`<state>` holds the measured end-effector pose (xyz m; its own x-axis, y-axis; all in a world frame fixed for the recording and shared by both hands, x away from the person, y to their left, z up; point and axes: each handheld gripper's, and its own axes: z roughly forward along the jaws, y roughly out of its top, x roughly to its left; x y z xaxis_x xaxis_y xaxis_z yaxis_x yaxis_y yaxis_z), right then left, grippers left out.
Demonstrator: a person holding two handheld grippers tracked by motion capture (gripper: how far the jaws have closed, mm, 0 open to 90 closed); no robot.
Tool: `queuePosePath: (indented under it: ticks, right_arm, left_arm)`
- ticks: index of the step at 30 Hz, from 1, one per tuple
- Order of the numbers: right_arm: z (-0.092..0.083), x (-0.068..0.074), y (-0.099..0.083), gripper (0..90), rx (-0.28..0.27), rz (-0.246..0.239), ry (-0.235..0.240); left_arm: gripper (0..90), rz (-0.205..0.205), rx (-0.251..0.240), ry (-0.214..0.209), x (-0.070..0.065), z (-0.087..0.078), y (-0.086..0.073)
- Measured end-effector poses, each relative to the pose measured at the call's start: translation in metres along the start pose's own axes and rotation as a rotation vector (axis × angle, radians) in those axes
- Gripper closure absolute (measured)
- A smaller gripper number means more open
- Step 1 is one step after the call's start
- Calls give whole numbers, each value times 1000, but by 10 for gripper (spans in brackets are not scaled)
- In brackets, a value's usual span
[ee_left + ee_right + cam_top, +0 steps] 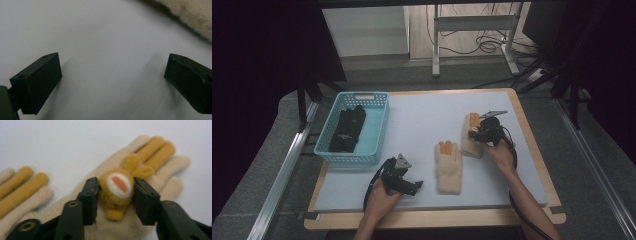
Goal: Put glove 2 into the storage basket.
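Note:
Two cream knit gloves with orange fingers lie palm-down on the white table (422, 115). The right glove (469, 149) carries an orange plush animal head (119, 185) on its back. My right gripper (115, 196) comes down on it, with the two pads pressed against the sides of that head. In the high view the right gripper (474, 133) covers the glove's middle. The left glove (448, 167) lies flat near the table's centre. To its left my left gripper (416, 187) rests low over the table, jaws wide apart and empty (112, 75). A cream glove edge (192, 15) shows beyond them.
A light-blue plastic basket (379, 125) stands at the table's left rear with dark gloves (347, 131) inside. The second glove's orange fingers (20, 186) lie to the left in the right gripper view. A wooden rim borders the table.

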<state>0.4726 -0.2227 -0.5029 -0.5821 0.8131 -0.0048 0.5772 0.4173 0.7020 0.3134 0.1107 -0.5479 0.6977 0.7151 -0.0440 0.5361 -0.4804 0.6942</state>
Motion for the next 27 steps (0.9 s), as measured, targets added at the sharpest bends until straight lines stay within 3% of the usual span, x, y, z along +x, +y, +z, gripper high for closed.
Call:
queuePosePath:
  ticks: [2, 5, 7, 9, 12, 15, 17, 18, 20, 27]
  right_arm:
    - [-2, -2, -1, 451, -21, -19, -15]
    - [-6, -11, 0, 430, -42, -18, 9]
    - [-7, -16, 1, 415, -36, -45, 21]
    - [-6, -18, 1, 404, -24, -81, 72]
    - [2, -14, -2, 374, 5, -173, 74]
    - [13, -11, -4, 373, 23, -221, 66]
    - [16, -13, -4, 432, -3, -231, 85]
    - [17, -12, -4, 521, -5, -236, 90]
    - [17, -12, -4, 569, -5, -226, 97]
    - [-1, -19, -4, 610, -29, -146, 128]
  left_arm:
    - [14, 0, 0, 0, 0, 0, 0]
    - [14, 0, 0, 0, 0, 0, 0]
    - [15, 0, 0, 0, 0, 0, 0]
    - [15, 3, 3, -1, 0, 0, 0]
    - [14, 4, 3, -1, 0, 0, 0]
    - [14, 4, 3, -1, 0, 0, 0]
    - [14, 4, 3, -1, 0, 0, 0]
    - [14, 4, 3, -1, 0, 0, 0]
    - [14, -2, -1, -1, 0, 0, 0]
    - [14, 0, 0, -1, 0, 0, 0]
